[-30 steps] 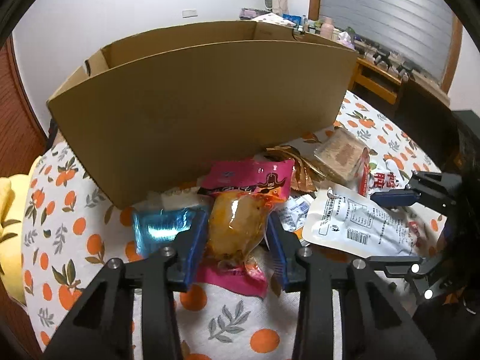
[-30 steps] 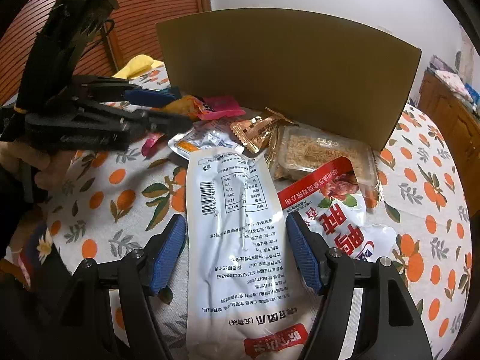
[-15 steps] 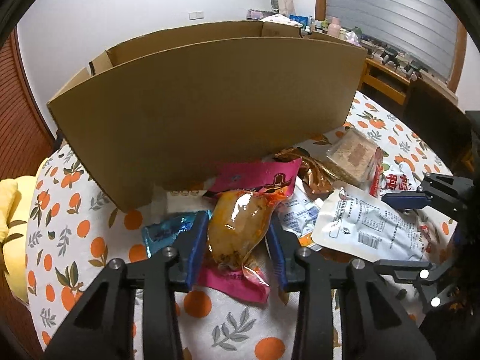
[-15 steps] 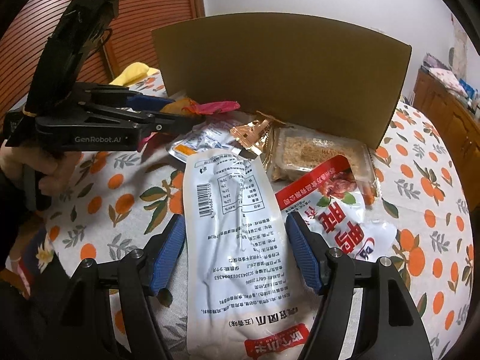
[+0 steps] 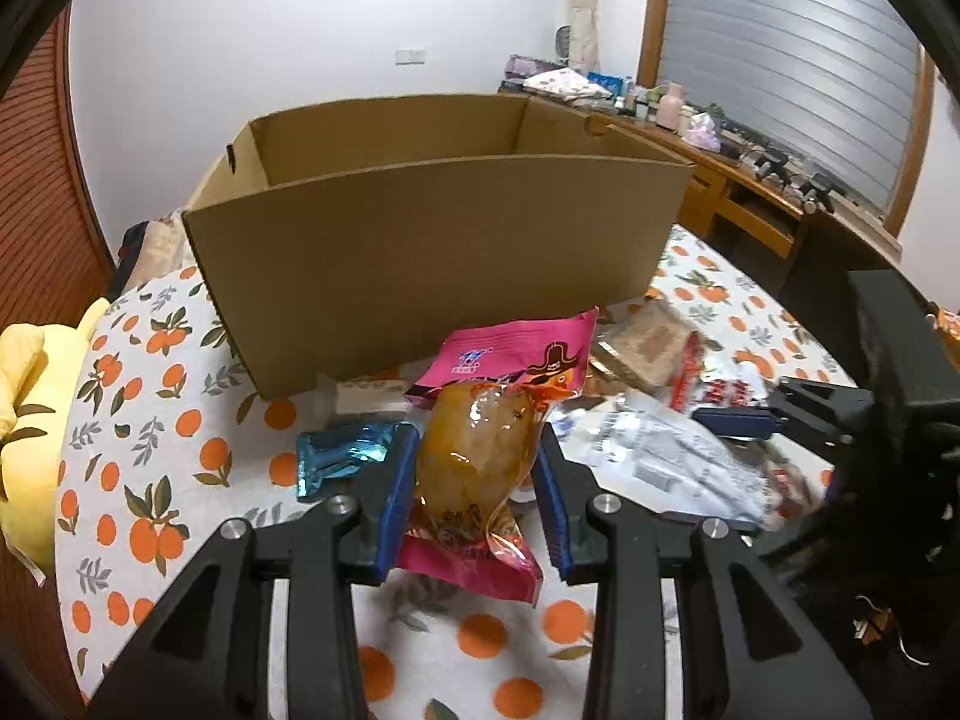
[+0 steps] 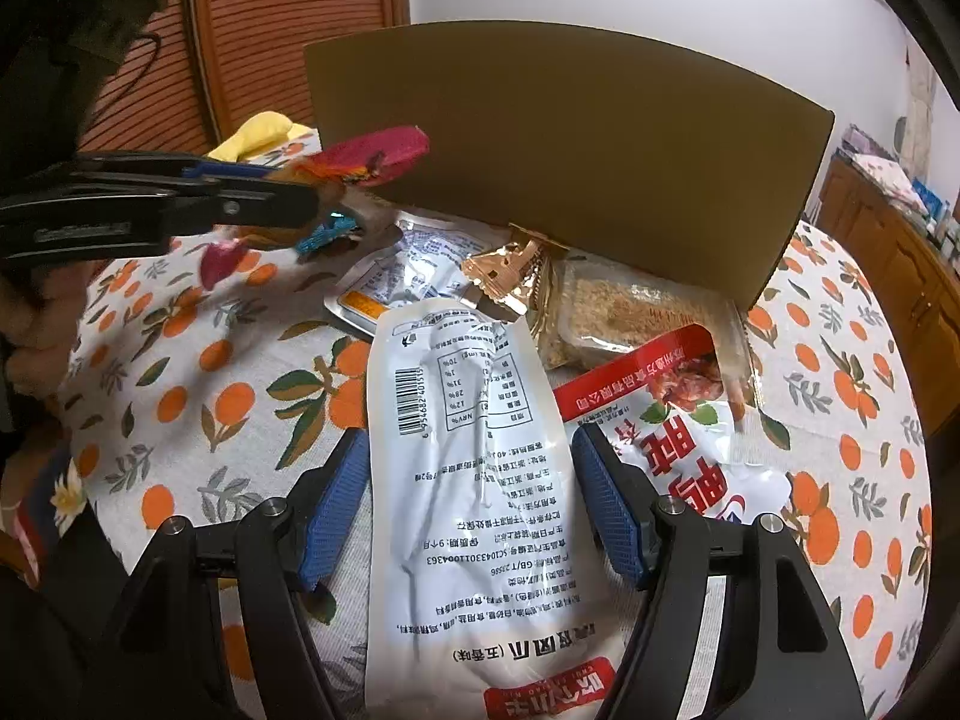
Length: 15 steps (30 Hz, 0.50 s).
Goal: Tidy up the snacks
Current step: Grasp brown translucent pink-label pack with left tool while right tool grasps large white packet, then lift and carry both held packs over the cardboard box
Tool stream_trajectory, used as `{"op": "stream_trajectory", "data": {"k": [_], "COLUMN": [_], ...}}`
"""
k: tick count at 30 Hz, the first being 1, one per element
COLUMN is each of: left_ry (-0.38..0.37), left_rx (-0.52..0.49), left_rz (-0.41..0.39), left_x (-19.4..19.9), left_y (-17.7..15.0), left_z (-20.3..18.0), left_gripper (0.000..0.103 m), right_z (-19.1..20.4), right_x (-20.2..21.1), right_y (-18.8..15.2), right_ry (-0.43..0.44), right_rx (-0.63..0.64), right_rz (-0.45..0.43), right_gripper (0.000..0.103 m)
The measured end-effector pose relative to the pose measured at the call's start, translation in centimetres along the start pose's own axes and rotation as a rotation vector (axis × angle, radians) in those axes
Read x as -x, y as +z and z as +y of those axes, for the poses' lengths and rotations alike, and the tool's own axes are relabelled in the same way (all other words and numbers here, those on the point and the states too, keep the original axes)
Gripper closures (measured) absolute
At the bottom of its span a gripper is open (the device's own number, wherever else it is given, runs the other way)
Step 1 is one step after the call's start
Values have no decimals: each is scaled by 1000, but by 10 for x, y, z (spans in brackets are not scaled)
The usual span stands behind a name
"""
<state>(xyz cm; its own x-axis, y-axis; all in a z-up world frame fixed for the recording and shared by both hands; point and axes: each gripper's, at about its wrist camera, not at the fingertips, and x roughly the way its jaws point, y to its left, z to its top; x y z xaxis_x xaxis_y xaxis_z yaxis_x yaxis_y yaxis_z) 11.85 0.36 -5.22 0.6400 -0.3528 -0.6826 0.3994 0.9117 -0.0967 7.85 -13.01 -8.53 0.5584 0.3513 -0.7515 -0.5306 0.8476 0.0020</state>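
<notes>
Two tongs are at work over our snack-strewn surface, which wears a cloth printed with oranges. Nearest us, the left tongs are pinching a pink snack packet whose clear window shows an orange-brown morsel; the blue pads press on both of its sides, and the packet's pink top edge stands up toward the box. From the right wrist view we see this packet raised off the cloth. Our right tongs are spread wide, one pad on either side of a long white pouch that lies flat with its barcode and printed back upward; we see a gap at the left pad, while at the right we cannot tell whether the pad touches.

Just beyond the left tongs lies a blue foil packet, to their left on the cloth. Beside the white pouch sits a red and white bag, partly over a clear tray of crumbly snack. Past the pouch's far end we find a copper foil wrapper and a pale sachet.

Farthest back stands the open cardboard box, its near wall close behind the heap. A yellow cushion lies at the surface's left edge.
</notes>
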Motion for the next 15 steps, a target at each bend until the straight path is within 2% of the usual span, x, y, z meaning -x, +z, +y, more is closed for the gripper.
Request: {"op": "stream_trajectory", "data": {"k": [7,10,11,15], "left_ry": [-3,-1,1,6], "left_rx": [21,24,22,20], "left_rz": [-39,-42,-42,-44], "left_x": [14,16,16,19], "left_y": [-2,-4,-4,-6], "left_z": [-4,-4,-4,-5], "left_gripper": [67,67,67,67], "right_z": [0,2,3,6], "right_x": [0,1,2,4], "right_y": [1,1,1,0], "right_ry": [-2,9,18,23], "right_rx": [7,14,16,17], "right_rz": [0,4,4,5], "right_gripper": [34,45,53,54]}}
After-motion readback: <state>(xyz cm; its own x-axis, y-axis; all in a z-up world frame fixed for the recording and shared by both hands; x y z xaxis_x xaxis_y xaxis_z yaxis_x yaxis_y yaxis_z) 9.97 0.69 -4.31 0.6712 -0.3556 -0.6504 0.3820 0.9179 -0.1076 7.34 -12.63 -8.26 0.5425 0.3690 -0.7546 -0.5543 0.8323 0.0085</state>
